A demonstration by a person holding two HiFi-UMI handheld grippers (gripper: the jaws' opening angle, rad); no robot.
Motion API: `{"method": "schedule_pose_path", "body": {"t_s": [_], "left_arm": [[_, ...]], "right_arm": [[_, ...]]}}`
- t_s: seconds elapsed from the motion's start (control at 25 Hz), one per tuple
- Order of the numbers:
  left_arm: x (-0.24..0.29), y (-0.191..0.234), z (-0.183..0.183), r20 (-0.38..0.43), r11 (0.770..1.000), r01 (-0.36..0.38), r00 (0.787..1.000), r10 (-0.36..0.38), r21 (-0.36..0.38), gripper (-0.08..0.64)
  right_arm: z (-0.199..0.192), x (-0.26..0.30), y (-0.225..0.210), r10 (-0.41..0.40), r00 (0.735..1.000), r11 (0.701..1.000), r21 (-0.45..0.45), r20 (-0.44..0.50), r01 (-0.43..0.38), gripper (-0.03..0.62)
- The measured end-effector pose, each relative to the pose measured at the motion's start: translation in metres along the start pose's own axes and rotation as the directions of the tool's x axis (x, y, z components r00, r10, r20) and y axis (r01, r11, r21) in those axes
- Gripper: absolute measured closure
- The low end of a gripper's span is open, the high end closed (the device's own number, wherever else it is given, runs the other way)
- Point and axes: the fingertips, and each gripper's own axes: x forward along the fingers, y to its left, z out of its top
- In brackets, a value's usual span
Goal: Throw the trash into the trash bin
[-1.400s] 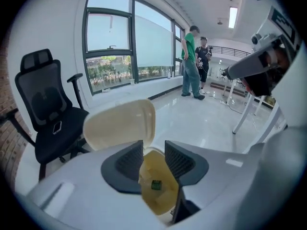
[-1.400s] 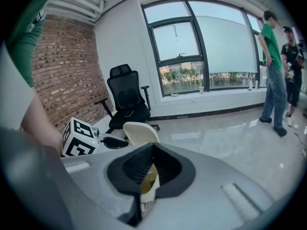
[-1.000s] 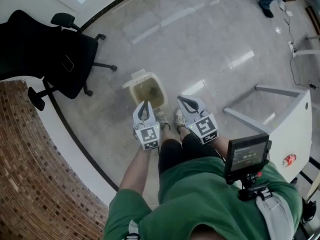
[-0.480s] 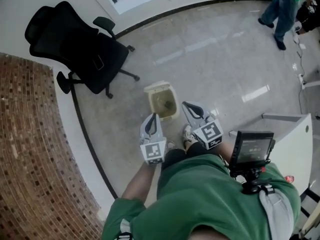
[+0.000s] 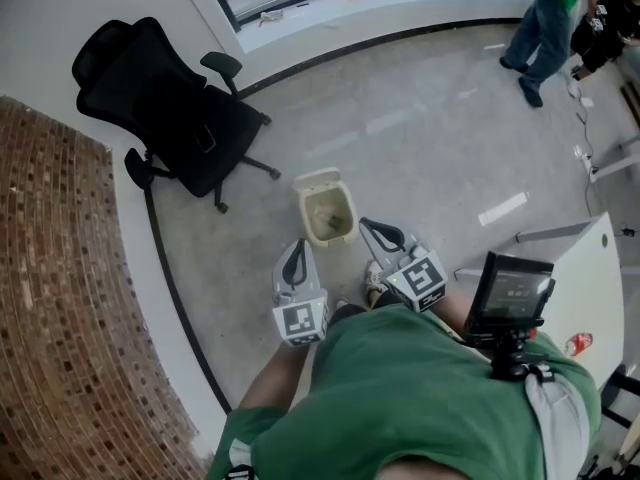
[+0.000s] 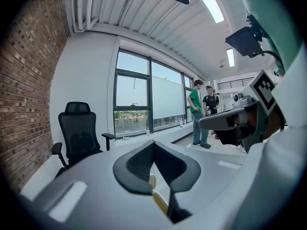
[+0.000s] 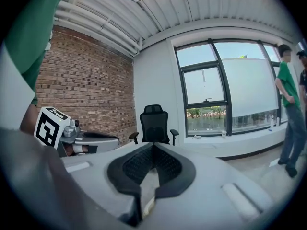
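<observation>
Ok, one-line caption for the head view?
Left gripper and right gripper, both shut, near the beige trash bin; black office chair beyond.

Trash bin point(image 5: 318, 180) on floor point(image 5: 430, 148); office chair point(image 5: 170, 108) behind-left of it, table point(image 5: 590, 298) right, brick wall point(image 5: 60, 298) far left

The floor point(image 5: 430, 138) is glossy, polished pale stone with streaked reflections. The wall point(image 5: 50, 298) is rough red brick. The chair point(image 5: 170, 118) looks like matt black mesh and plastic. The trash bin point(image 5: 320, 179) is dull cream plastic. The person's shirt point(image 5: 420, 388) is green cloth.
</observation>
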Motion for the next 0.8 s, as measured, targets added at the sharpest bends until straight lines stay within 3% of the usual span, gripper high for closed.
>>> {"method": "schedule_pose_path", "body": {"t_s": [0.16,0.8], "left_arm": [[-0.041,0.003,0.001,0.017,0.999,0.024,1.000,-0.024,-0.033,0.554],[-0.050,-0.012,-0.001,-0.004,0.997,0.050,0.999,-0.051,-0.052,0.554]], "right_arm": [[0.009,-0.022,0.038,-0.024,1.000,1.000,-0.012,0.018,0.024,0.589],[0.004,-0.035,0.052,-0.042,0.999,0.998,0.037,0.032,0.041,0.589]]}}
